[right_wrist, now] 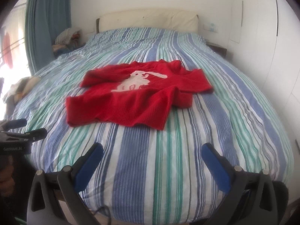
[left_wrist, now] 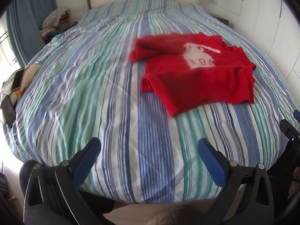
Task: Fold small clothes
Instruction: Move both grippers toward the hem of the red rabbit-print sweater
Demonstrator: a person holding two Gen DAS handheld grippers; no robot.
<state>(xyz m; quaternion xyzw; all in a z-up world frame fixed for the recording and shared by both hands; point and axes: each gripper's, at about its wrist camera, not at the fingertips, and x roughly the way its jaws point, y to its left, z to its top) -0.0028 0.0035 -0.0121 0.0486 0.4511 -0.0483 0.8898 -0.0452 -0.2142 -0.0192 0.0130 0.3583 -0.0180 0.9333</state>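
Both grippers stand wide apart with nothing between their jaws. Left gripper (left_wrist: pixel 149 144) hovers over the near edge of the bed (left_wrist: pixel 112 93), its blue pads (left_wrist: pixel 86 163) spread over bare striped cover. Right gripper (right_wrist: pixel 152 149) does the same a little further along the near edge, its pads (right_wrist: pixel 90 166) also over bare cover, and neither touches any cloth.

From the left wrist view, a tip of the right gripper shows at the right margin; from the right wrist view, the left gripper (right_wrist: pixel 28 129) shows at the left margin, side on.

A red sweater (left_wrist: pixel 195 71) lies on the bed, well apart from both grippers, toward the middle of the cover. It lies front up, showing a pale rabbit figure (left_wrist: pixel 200 56) on the chest. It is loosely spread, not flat: one sleeve (left_wrist: pixel 150 50) lies across to the left, the other (right_wrist: pixel 187 90) is bunched on the right side, and the hem (right_wrist: pixel 116 121) faces the grippers.

Beyond it, a cream headboard (right_wrist: pixel 148 19) stands against the wall. Blue curtains (right_wrist: pixel 46 18) hang on the left, with a pile of clothes (left_wrist: pixel 56 18) beside the bed. Two phones (left_wrist: pixel 13 93) lie at the left edge of the bed
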